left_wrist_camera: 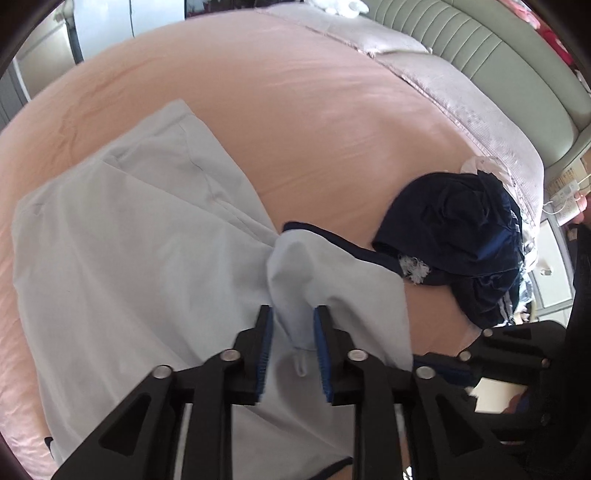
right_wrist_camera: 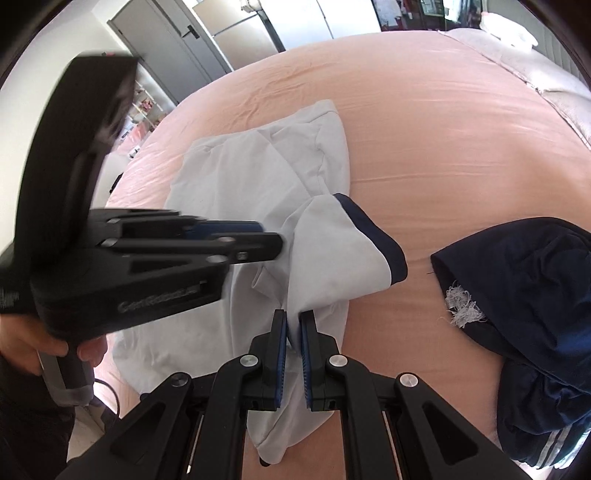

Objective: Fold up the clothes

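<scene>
A pale blue shirt [left_wrist_camera: 129, 236] with navy sleeve trim [right_wrist_camera: 373, 232] lies partly folded on the peach bed sheet [left_wrist_camera: 295, 110]. My left gripper [left_wrist_camera: 293, 314] has its jaws a little apart around a raised fold of the shirt near the collar. It also shows in the right wrist view [right_wrist_camera: 275, 243], reaching in from the left over the shirt. My right gripper [right_wrist_camera: 293, 321] is shut on the shirt's edge [right_wrist_camera: 295, 295] close to the sleeve, and the cloth hangs down between its pads.
A crumpled navy garment [left_wrist_camera: 465, 240] with white stripes lies on the bed to the right, also in the right wrist view [right_wrist_camera: 524, 295]. Grey pillows [left_wrist_camera: 461, 92] and a green headboard [left_wrist_camera: 517, 66] are at the far side. Wardrobes [right_wrist_camera: 221, 33] stand beyond the bed.
</scene>
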Demonstrator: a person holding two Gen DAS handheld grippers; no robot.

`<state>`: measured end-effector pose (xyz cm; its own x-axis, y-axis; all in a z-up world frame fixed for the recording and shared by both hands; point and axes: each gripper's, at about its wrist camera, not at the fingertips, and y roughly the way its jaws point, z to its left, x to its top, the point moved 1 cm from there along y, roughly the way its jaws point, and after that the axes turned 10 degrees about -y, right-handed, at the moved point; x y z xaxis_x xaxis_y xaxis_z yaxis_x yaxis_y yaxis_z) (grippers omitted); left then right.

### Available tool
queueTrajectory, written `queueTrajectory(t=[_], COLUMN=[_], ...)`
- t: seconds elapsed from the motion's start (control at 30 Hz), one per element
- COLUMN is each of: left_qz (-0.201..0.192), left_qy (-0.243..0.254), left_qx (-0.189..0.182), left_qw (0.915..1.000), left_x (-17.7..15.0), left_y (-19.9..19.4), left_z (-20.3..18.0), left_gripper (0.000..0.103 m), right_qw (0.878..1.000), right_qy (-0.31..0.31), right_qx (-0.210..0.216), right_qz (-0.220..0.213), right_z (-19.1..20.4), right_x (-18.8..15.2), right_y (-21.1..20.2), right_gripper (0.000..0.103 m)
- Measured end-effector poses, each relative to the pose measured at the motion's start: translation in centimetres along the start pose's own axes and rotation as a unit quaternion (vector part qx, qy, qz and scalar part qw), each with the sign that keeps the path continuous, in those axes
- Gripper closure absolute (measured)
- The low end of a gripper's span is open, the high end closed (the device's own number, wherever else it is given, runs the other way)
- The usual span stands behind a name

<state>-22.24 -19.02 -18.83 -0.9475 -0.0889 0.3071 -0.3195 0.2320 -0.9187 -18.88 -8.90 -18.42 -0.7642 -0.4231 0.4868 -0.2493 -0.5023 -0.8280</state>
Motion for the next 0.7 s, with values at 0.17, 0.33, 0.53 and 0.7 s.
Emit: queueTrajectory(t=[0.17,0.33,0.53,0.7], left_qz=[0.032,0.067,0.110,0.112], left_qy=[-0.019,-0.028,-0.015,-0.013], left_qx=[-0.020,-0.014,0.013,0.027], left_qw=[0.9991,0.9973,0.9937,0.9933], left_x=[1.0,2.2,2.1,1.6], left_y=[0.8,1.8,3.8,4.3], left_z=[-0.7,-1.6,-3.8,-4.3], left_gripper=[0.043,0.027,0.027,0.040], right_qw=[1.000,0.999,0.998,0.998], right_qy=[0.004,0.020,0.023,0.031], right_qx=[0.012,0.036,0.053,0.050], right_qz=[0.000,-0.003,-0.008,-0.005], right_z=[-1.0,-1.9,-2.2,-2.8], right_x=[-0.9,-1.5,-1.5,-1.8], right_y=[-0.6,-0.8,-0.8,-0.7], right_gripper=[0.097,0.097,0.097,0.097])
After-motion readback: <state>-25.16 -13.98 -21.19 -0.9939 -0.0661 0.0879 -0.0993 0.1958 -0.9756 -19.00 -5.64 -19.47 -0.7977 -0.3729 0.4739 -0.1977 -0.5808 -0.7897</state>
